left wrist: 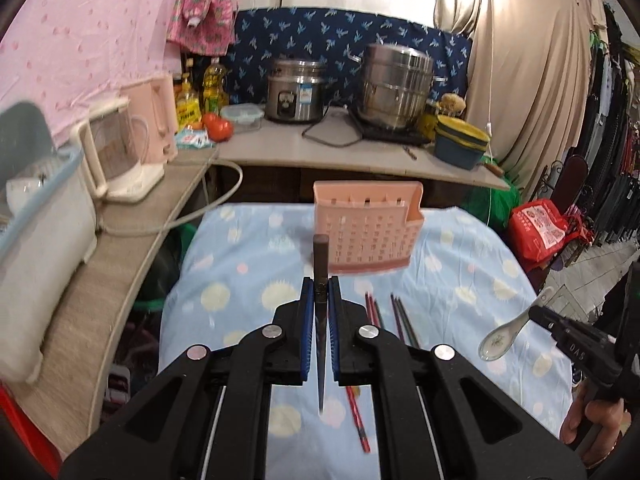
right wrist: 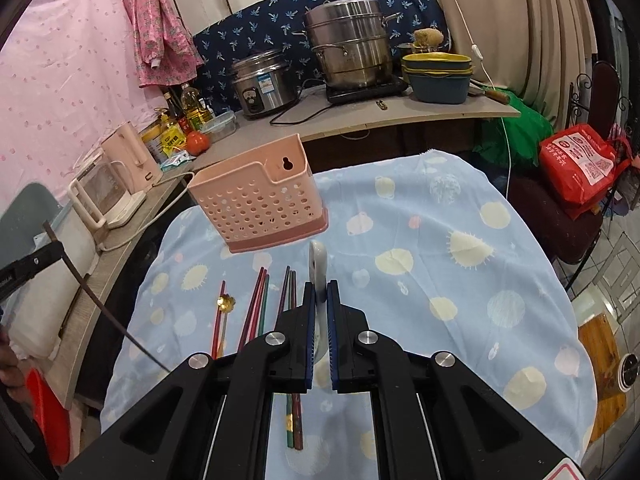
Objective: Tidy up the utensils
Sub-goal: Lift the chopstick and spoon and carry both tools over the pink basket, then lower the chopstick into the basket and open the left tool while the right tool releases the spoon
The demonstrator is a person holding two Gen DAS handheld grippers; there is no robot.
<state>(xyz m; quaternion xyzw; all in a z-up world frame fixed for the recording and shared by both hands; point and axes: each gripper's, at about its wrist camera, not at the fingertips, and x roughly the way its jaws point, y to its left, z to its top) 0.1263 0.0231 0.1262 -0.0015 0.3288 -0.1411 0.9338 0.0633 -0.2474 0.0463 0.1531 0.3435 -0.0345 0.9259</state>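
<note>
The left tool (left wrist: pixel 320 294) clamps a dark chopstick (left wrist: pixel 321 264), apparently single, above the table (right wrist: pixel 460 280). The right tool (right wrist: pixel 320 294) grips a white ceramic spoon (right wrist: pixel 319 264). Both hover before the pink utensil holder (right wrist: pixel 256 204); more chopsticks (right wrist: pixel 256 304) lie below.

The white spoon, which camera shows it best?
The left wrist view: the white spoon shows whole from the side, bowl and handle, clamped in the right gripper. The right wrist view shows it only edge-on between its own fingers.
</note>
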